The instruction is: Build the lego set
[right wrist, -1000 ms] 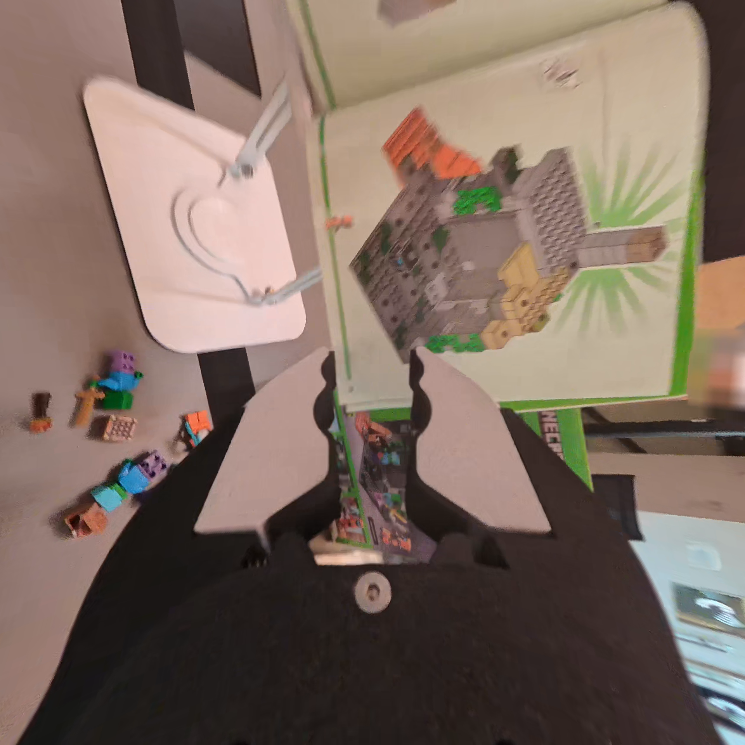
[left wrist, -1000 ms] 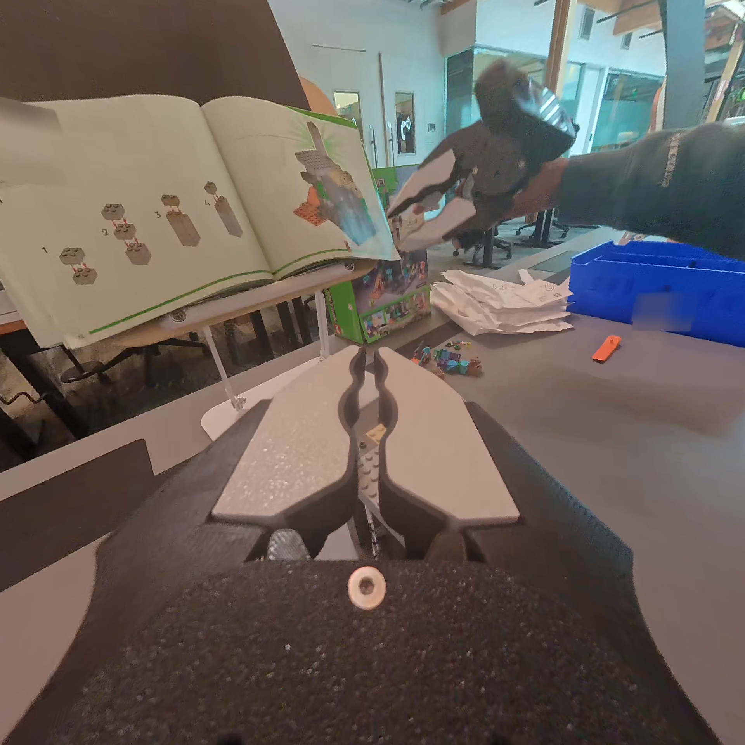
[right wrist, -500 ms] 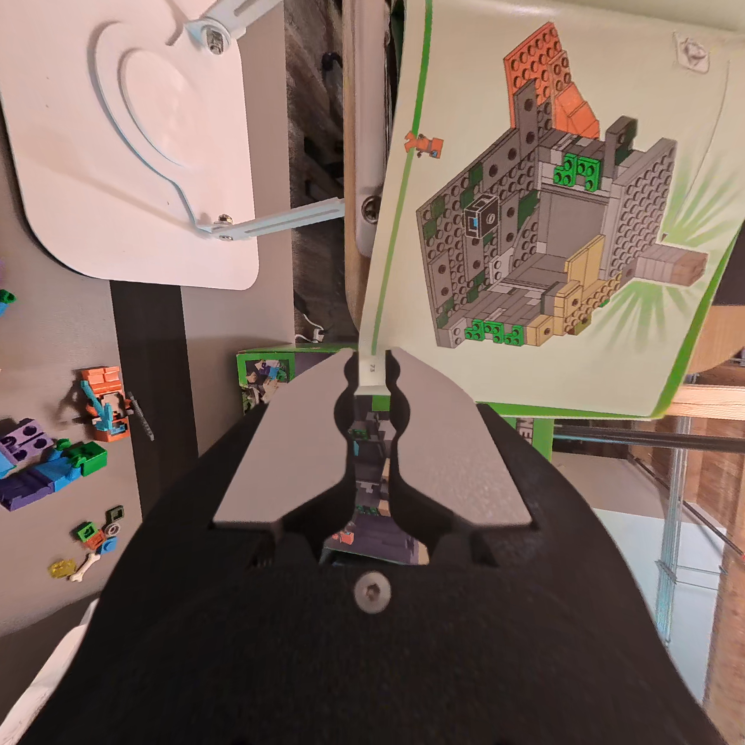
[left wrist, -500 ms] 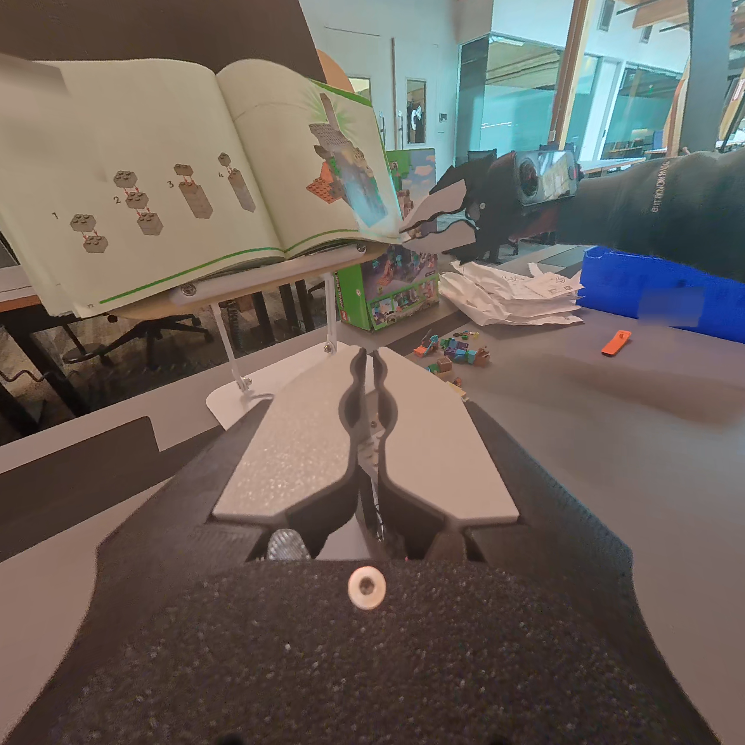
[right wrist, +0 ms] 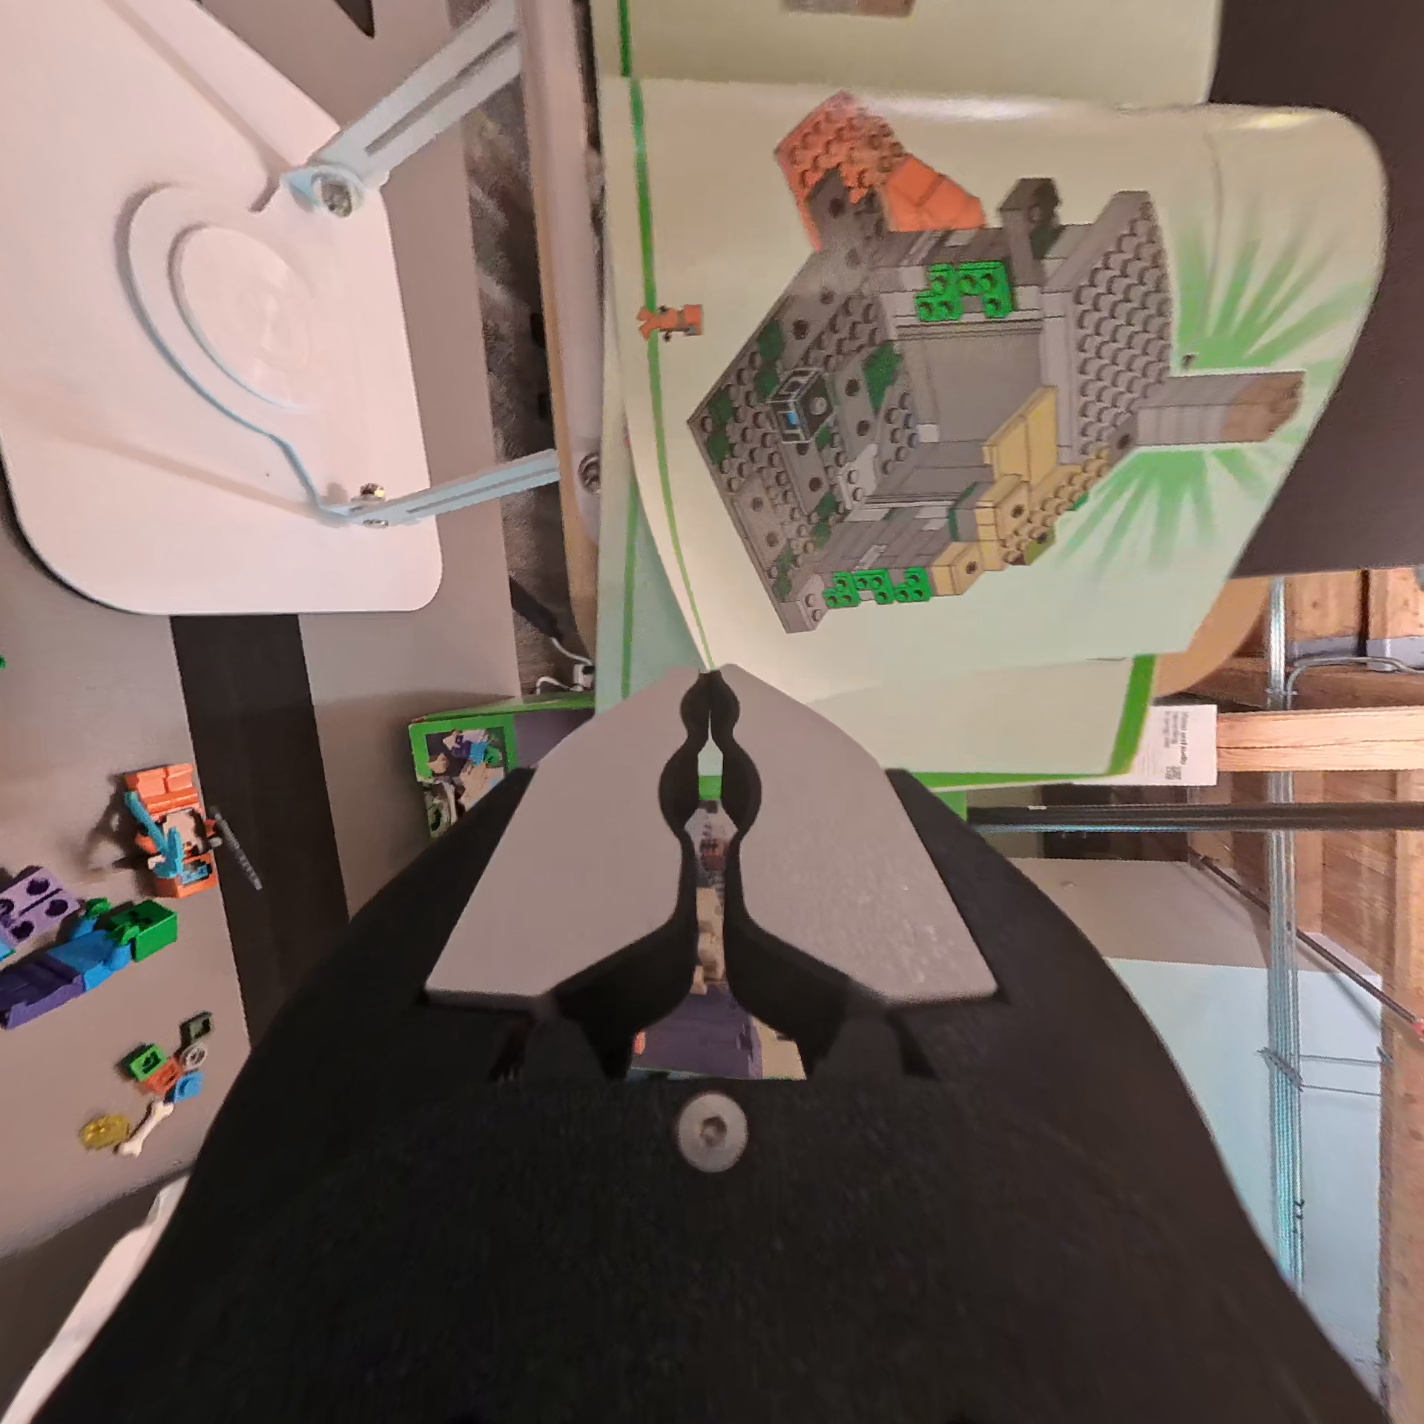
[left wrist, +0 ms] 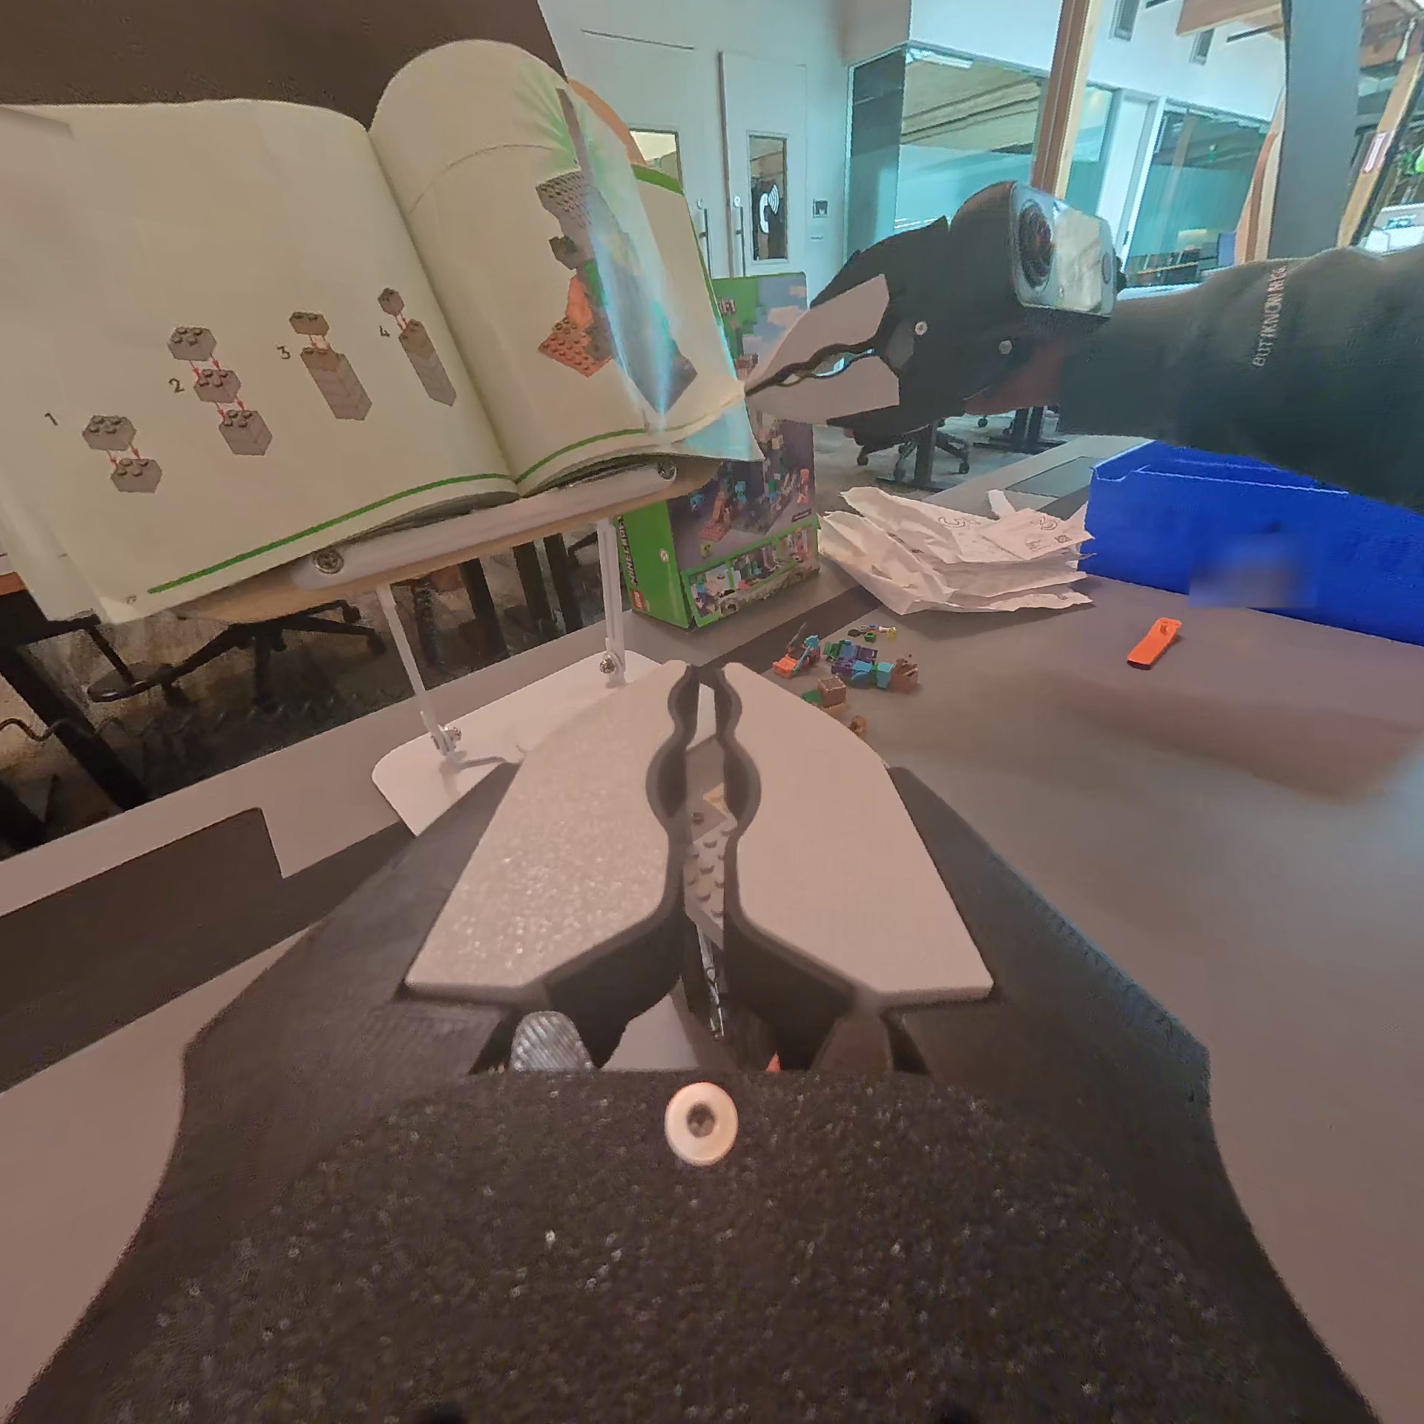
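Grey desk (left wrist: 1156, 848) runs wide and mostly bare on the right side; its far edge is crowded by a blue bin (left wrist: 1233, 532), a pile of crumpled white papers (left wrist: 955, 555) and a green toy box (left wrist: 724, 539). An orange tool (left wrist: 1153, 642) lies alone, well apart from the rest. Loose small bricks (left wrist: 855, 666) sit scattered near the white base of the book stand (left wrist: 462, 763). An open instruction booklet (left wrist: 231, 308) rests tilted on that stand, above the desk.

Left gripper (left wrist: 705, 678) hovers low over the desk near the stand base, jaws nearly closed on a thin grey studded plate (left wrist: 705, 863) lodged between the pads, further back than the tips.

Right gripper (right wrist: 710, 678) is rolled sideways at the booklet's outer lower corner, jaws clenched on the corner of the right-hand page (right wrist: 1002, 385), which curls up off the pages beneath. A sleeved arm (left wrist: 1271, 370) reaches in behind it.
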Tool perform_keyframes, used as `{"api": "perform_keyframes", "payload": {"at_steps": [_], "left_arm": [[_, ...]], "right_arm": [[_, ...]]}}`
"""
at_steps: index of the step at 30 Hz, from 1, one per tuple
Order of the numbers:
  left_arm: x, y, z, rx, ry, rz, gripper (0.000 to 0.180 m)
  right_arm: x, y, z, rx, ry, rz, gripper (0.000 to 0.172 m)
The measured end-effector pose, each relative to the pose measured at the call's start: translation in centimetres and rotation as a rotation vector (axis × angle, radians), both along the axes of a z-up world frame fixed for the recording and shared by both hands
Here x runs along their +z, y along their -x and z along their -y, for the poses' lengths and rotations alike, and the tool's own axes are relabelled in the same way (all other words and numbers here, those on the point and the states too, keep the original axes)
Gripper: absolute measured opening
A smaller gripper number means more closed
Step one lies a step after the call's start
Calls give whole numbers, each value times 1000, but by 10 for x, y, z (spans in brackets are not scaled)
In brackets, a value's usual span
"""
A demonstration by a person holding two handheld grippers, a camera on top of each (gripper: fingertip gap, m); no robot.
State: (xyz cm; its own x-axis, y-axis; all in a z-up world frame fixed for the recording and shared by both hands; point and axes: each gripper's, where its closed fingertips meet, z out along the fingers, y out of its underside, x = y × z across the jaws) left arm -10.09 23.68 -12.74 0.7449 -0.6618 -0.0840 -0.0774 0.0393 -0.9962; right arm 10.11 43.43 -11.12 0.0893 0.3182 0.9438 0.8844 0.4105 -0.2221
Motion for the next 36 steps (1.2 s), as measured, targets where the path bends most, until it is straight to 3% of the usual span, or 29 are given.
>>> {"api": "perform_keyframes", "payload": {"at_steps": [5, 10, 16, 19, 26, 30, 36], "left_arm": [[16, -10, -16, -3, -32, -78, 11], [44, -32, -55, 26, -128, -221, 24], [58, -35, -128, 211, -286, -434, 34], [52, -25, -155, 295, -287, -488, 43], [50, 20, -177, 439, -221, -345, 11], [37, 43, -185, 430, -85, -200, 11], [22, 62, -191, 408, 28, -46, 7]], "right_arm": [[21, 23, 13, 36, -35, -100, 0], [42, 60, 26, 105, -15, -242, 0], [56, 112, 32, 207, 54, -387, 0], [60, 139, 36, 263, 98, -443, 0], [52, 188, 44, 353, 185, -504, 0], [47, 198, 54, 382, 271, -528, 16], [39, 179, 37, 257, 250, -484, 16]]}}
